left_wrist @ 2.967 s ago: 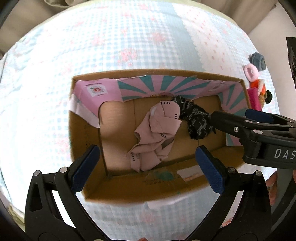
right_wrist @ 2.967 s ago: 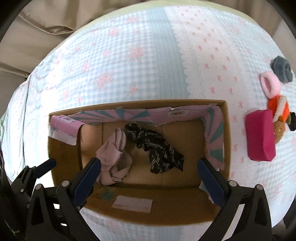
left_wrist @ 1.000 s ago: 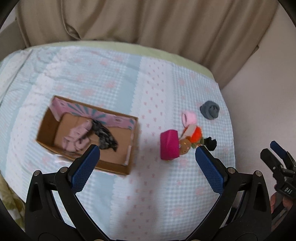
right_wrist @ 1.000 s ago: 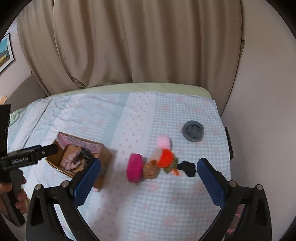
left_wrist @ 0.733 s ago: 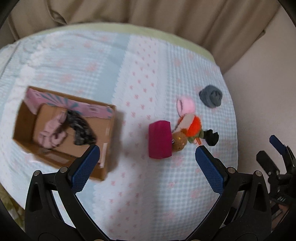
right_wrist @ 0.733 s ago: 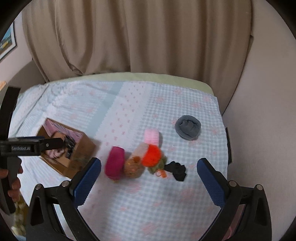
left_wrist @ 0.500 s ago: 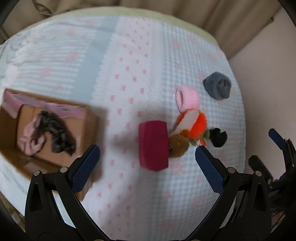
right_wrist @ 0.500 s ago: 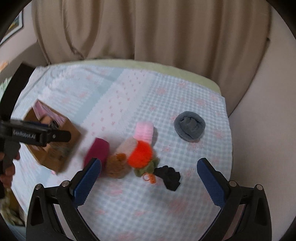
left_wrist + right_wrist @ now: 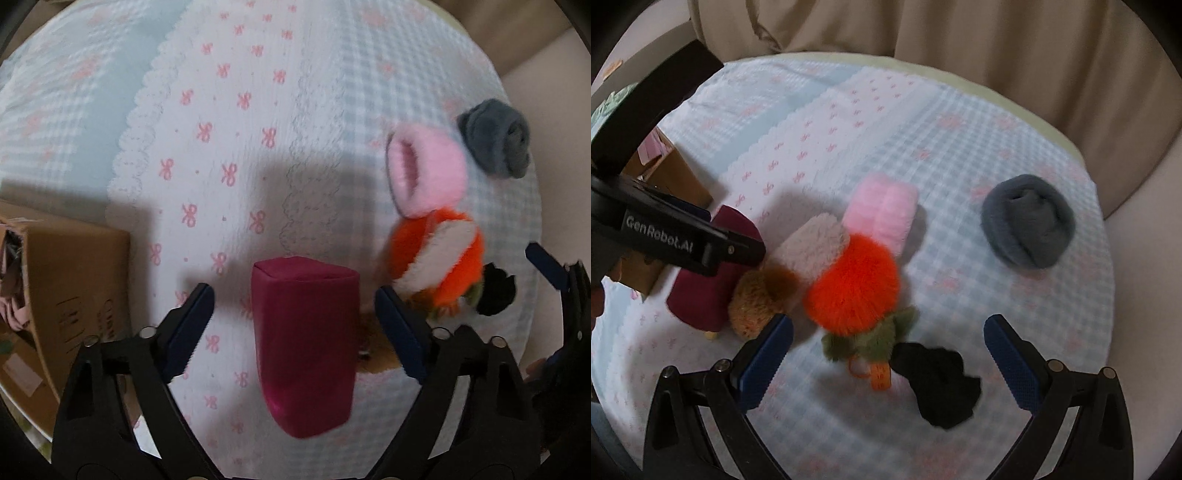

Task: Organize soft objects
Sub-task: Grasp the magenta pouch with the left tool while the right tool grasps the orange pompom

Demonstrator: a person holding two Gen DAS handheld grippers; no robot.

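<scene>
Left gripper (image 9: 293, 314): jaws wide apart, nothing held, straddling the magenta block (image 9: 304, 347) without touching it. Block lies on the checked bedspread (image 9: 236, 122), long axis running straight away from the left wrist camera, parallel to the fingers, its flat end facing the far side.

Cardboard box (image 9: 70, 280) just left of the block, pink cloth visible inside.

Right of the block, touching in a cluster: brown plush (image 9: 753, 301), orange pompom (image 9: 853, 286) with green trim, beige fleece piece (image 9: 812, 242), pink fuzzy roll (image 9: 882, 214). Grey rolled sock (image 9: 1028, 221) sits apart.

Right gripper (image 9: 888, 358): jaws wide, empty, black cloth (image 9: 940, 386) lying between the fingers.
</scene>
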